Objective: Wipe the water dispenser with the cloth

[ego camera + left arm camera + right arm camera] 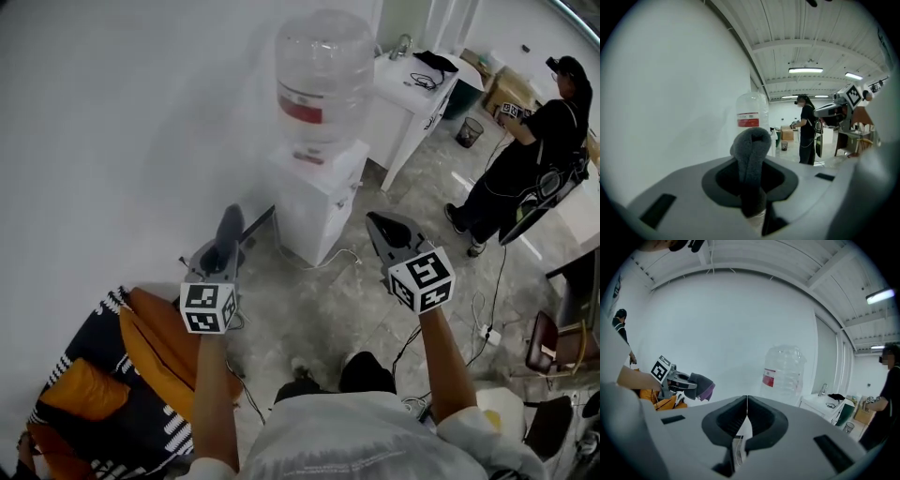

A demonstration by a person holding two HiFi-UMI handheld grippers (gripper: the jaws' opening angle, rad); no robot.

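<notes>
A white water dispenser (pixel 316 202) stands against the wall with a clear bottle (pixel 323 80) on top; the bottle (pixel 751 116) (pixel 783 373) shows in both gripper views. My left gripper (pixel 226 239) is shut on a dark grey cloth (pixel 751 166), held left of the dispenser and short of it. The cloth (pixel 228 236) sticks up from its jaws, and in the right gripper view the cloth (pixel 701 385) shows a purple edge. My right gripper (pixel 382 229) is shut with nothing in it, to the right of the dispenser's base.
A person in black (pixel 520 169) stands at the right by a white counter (pixel 412 89). A small bin (pixel 469 131) sits on the floor near it. Cables (pixel 487 309) trail over the marble floor. An orange and black patterned fabric (pixel 112 384) lies at lower left.
</notes>
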